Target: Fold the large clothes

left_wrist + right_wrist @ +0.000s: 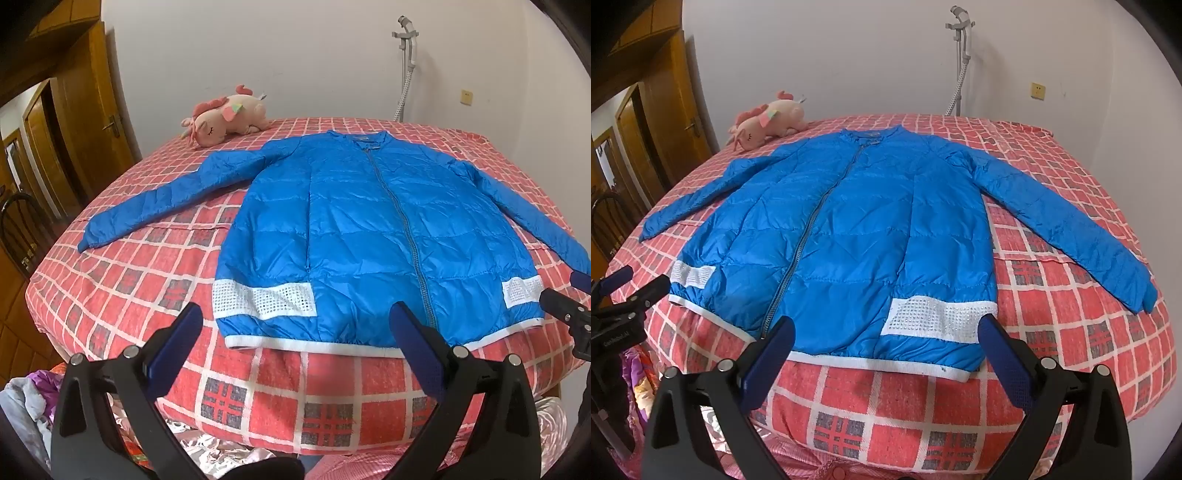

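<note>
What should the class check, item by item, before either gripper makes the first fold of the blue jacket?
1. Jacket lies flat, front up: ok.
2. Zip closed: ok.
3. Both sleeves spread out to the sides: ok.
4. Left gripper open, nothing held: ok.
5. Right gripper open, nothing held: ok.
6. Plush toy lies clear of the jacket: ok.

A bright blue quilted puffer jacket (pixel 354 229) lies flat and face up on the bed (pixel 129 280), zipped shut, collar toward the far wall. Both sleeves spread outward and down. White mesh panels sit near its white-ribbed hem, which lies close to the near edge.
</note>
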The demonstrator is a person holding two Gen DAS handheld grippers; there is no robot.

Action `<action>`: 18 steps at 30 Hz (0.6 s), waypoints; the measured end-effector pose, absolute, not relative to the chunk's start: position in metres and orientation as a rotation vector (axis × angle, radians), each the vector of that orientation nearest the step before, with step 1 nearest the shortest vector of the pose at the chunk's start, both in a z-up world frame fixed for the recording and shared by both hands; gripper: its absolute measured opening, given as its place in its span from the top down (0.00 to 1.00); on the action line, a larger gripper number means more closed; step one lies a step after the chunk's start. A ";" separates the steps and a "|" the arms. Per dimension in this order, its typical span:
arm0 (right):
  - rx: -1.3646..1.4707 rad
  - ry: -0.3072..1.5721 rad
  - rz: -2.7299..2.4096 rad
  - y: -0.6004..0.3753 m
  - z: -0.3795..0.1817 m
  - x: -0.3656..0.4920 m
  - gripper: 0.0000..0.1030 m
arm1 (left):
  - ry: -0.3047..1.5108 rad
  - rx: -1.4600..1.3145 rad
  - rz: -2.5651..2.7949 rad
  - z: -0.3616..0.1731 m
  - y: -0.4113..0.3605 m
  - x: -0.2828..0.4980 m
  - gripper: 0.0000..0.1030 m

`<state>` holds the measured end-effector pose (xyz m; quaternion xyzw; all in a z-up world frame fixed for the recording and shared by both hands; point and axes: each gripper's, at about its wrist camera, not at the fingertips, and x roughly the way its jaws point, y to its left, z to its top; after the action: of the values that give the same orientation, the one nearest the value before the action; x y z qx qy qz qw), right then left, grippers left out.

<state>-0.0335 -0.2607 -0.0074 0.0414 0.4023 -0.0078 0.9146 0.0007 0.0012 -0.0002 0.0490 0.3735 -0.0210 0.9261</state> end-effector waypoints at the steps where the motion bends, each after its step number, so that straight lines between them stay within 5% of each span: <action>1: 0.085 0.827 -0.016 -0.261 -0.008 -0.033 0.04 | 0.766 0.101 -0.043 0.001 0.000 0.003 0.03; 18: 0.085 0.827 -0.016 -0.260 -0.006 -0.033 0.04 | 0.764 0.105 -0.042 0.002 -0.005 0.002 0.03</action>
<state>-0.0326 -0.2602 -0.0065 0.0410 0.4016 -0.0078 0.9148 0.0021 -0.0045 0.0021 0.0511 0.3725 -0.0204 0.9264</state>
